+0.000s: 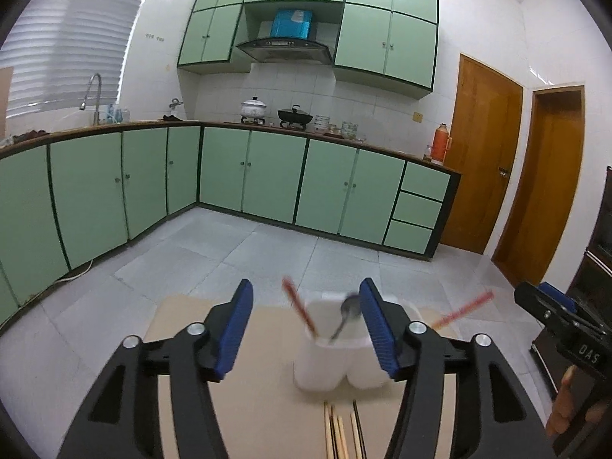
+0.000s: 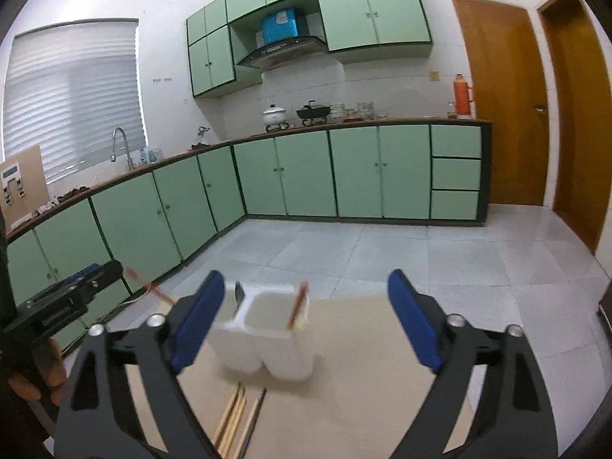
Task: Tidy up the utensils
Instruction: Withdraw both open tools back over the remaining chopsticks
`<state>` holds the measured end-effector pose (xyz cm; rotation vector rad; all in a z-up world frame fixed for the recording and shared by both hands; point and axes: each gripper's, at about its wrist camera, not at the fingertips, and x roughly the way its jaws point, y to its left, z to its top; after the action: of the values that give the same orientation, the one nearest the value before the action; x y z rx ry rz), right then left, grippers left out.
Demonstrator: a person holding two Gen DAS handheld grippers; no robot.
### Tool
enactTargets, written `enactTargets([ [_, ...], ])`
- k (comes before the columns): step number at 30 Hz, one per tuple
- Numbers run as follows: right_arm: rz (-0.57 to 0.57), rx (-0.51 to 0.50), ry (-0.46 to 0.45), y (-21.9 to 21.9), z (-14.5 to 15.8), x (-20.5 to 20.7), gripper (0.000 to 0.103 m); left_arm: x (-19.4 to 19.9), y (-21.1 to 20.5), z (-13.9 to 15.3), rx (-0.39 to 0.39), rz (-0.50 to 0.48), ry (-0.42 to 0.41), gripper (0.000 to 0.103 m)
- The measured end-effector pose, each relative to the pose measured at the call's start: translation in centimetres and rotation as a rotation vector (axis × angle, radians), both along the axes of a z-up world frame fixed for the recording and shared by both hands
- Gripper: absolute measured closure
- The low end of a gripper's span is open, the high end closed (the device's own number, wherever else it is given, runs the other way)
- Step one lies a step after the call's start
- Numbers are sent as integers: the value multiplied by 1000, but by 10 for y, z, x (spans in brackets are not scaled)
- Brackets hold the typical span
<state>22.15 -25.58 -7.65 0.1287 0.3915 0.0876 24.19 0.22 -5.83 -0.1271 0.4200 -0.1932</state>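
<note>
Bare tan table (image 2: 382, 344) lies open right of the white two-compartment plastic holder (image 2: 267, 348), while wooden chopsticks (image 2: 237, 413) block its near side.

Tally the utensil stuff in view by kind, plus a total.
White holder: 1
Spoon: 1
Red chopsticks: 2, one standing in the holder, one blurred off to its right
Wooden chopsticks: at least 4, lying in front of the holder, cut off by the frame edge
Total: at least 8
</note>
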Motion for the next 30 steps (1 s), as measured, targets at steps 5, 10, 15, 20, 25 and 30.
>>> enactTargets([
  [5, 8, -17, 59, 9, -34, -41, 16, -50, 0, -30, 23, -6, 37, 43],
  [10, -4, 6, 118, 23, -68, -79, 16, -90, -3, -67, 72, -18, 109, 43],
  [15, 10, 12, 194, 40, -99, -103, 16, -114, -4, -105, 114, -43, 209, 43],
  [20, 35, -22, 235, 52, -119, -120, 18, -126, -2, -125, 136, -49, 256, 43],
  [25, 67, -50, 283, 65, -136, -132, 21, -134, 3, -137, 146, -45, 281, 43],
  [30, 100, -99, 325, 75, -151, -139, 24, -140, 9, -148, 178, -53, 321, 43],
])
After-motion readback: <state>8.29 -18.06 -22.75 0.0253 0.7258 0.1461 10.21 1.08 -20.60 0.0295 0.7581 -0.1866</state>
